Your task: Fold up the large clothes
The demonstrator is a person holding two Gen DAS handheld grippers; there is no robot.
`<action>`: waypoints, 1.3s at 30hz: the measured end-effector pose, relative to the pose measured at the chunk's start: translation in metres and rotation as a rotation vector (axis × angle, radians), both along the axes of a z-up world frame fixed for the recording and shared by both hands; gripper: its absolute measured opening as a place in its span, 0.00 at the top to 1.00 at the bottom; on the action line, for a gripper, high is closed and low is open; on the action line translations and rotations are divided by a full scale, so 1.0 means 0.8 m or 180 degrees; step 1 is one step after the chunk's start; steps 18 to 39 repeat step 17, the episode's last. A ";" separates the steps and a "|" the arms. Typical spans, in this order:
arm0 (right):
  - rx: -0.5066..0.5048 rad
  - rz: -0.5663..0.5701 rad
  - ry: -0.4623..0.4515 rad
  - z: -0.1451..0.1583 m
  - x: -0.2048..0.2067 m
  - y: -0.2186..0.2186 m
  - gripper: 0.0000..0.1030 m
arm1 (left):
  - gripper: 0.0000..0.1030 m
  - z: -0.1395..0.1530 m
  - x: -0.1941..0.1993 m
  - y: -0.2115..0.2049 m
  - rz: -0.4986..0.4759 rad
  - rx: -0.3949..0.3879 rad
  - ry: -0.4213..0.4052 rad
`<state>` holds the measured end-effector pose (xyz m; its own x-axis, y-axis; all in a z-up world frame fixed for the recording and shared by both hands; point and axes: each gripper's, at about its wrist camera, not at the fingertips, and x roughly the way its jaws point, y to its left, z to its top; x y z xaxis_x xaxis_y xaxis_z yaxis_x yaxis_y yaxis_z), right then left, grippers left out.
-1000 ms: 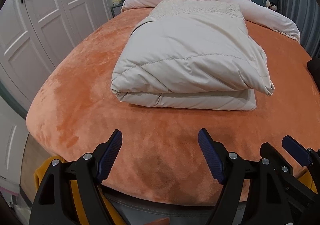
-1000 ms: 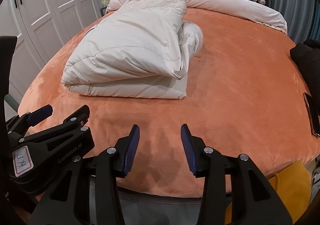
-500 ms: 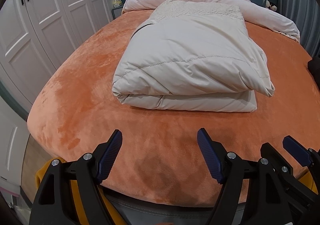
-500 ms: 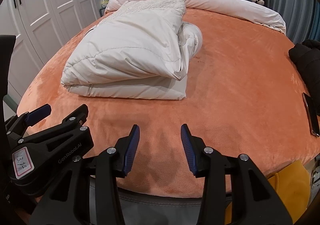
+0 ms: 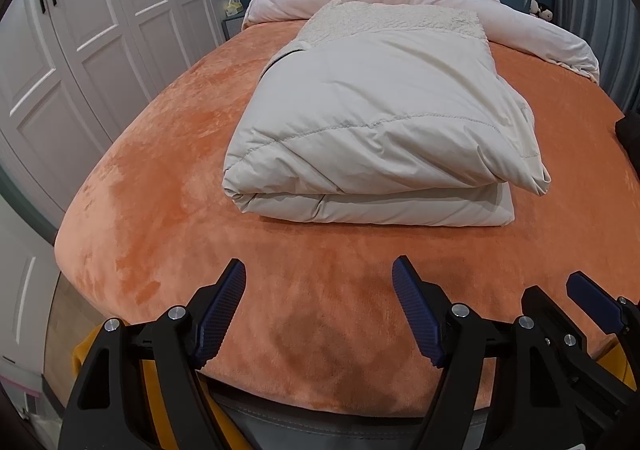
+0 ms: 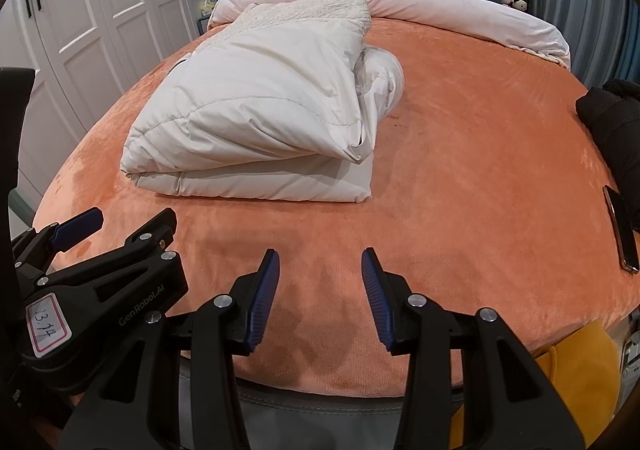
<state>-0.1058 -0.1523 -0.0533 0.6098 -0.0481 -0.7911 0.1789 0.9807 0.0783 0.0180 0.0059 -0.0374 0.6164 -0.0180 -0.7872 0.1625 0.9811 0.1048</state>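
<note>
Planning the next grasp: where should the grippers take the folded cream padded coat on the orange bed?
Probably the near edge of the folded cream padded coat, approached low from the foot of the orange bed. The stacked layers there face both open grippers, left gripper and right gripper, as a graspable lip.

In the centre-left of the frame a folded white padded coat (image 6: 256, 118) lies on the orange bed cover (image 6: 480, 154). At the bottom the right gripper (image 6: 320, 286) hangs with fingers apart, holding nothing; the left gripper (image 6: 100, 270) shows at lower left, its jaws hidden
</note>
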 end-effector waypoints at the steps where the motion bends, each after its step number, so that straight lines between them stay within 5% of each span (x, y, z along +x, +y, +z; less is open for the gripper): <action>1: -0.0004 -0.0005 0.0001 0.000 0.001 0.000 0.60 | 0.32 0.000 0.000 -0.001 -0.0004 0.0011 -0.0011; 39: -0.0009 -0.0063 -0.0013 0.000 0.001 0.002 0.60 | 0.35 0.000 0.005 -0.001 0.0001 0.0013 -0.0005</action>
